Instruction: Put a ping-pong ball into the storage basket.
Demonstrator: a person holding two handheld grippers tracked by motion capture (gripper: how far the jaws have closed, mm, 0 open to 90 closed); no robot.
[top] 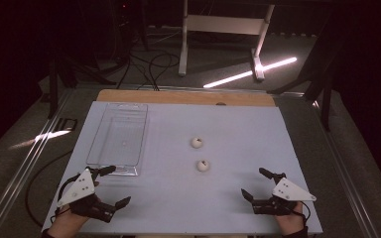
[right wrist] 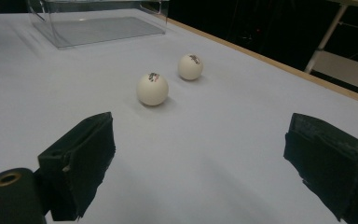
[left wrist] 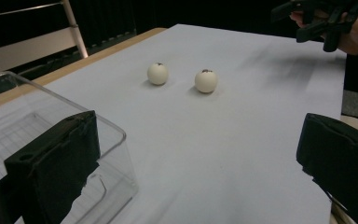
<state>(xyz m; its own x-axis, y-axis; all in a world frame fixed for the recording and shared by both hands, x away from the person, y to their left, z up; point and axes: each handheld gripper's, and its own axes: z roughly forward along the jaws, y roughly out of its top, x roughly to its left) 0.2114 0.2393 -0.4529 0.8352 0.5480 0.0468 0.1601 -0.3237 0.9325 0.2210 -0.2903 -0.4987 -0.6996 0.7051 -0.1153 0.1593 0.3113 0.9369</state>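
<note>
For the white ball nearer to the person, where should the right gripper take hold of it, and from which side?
Probably across the middle of the nearer ball, its widest part, coming in low from the right gripper, whose jaws stand open. It is round and apart from the other ball.

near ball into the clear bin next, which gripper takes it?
Probably right. The right gripper is open and its view looks straight at the near ball. The left gripper, also open, sits beside the clear bin, better placed for receiving than for picking.
</note>
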